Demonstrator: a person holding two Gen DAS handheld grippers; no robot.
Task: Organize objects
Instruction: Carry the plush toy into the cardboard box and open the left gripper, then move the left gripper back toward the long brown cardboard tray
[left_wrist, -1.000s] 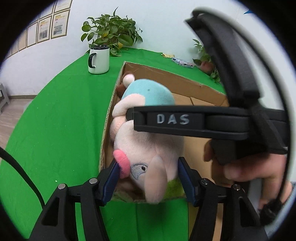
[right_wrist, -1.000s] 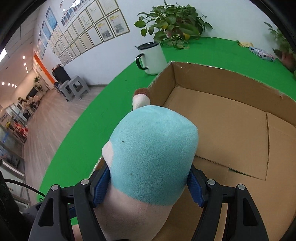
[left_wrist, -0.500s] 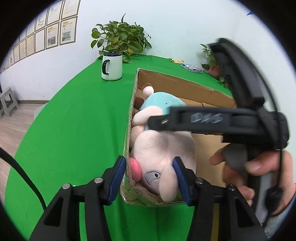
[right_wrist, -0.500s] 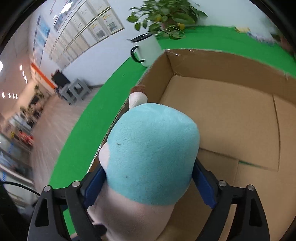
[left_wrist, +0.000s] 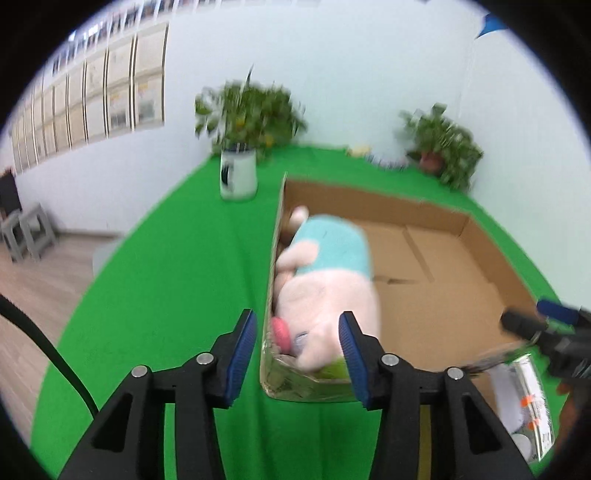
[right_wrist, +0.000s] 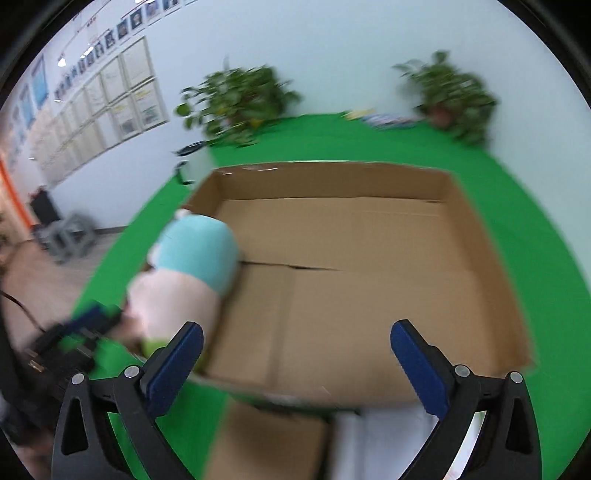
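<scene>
We've got the plush toy (left_wrist: 325, 280) lying in the cardboard box (right_wrist: 369, 295) against its left wall, right gripper (right_wrist: 295, 365) just opened wide and empty, left gripper (left_wrist: 297, 347) spread with nothing pinched, so we back both straight out without snagging the box rim

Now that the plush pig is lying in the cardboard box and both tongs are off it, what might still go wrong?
The plush pig lies jammed against the cardboard box's left wall, head near the corner; it might tip over the rim. The left tongs straddle that corner and could snag it. The white mug stands close by.
</scene>
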